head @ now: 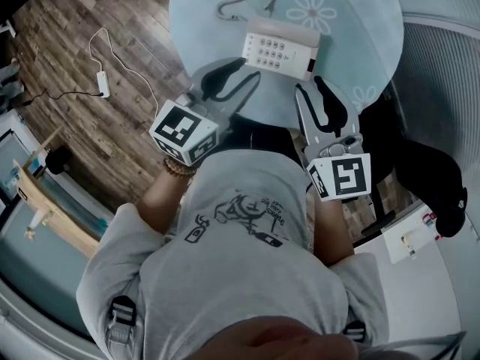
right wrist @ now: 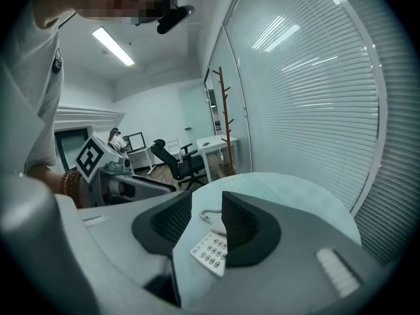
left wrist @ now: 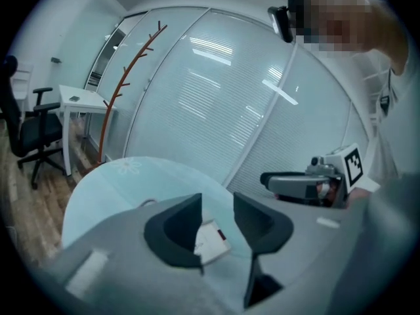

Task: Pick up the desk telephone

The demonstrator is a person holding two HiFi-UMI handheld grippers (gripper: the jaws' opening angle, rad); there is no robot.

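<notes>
Telephone [head: 279,49] lay keypad up on the round pale-blue table [head: 352,21], its coiled cord [head: 244,2] trailing toward the far edge. The left gripper [head: 251,67] and right gripper [head: 309,86] hung over the table's near edge, close to the phone. Both had their jaws apart and gripped nothing, and the phone showed through each gap.

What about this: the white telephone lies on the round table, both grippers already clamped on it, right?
No. The white telephone does lie on the round table, but the left gripper and right gripper hover open, short of it; the head view shows this.
</notes>
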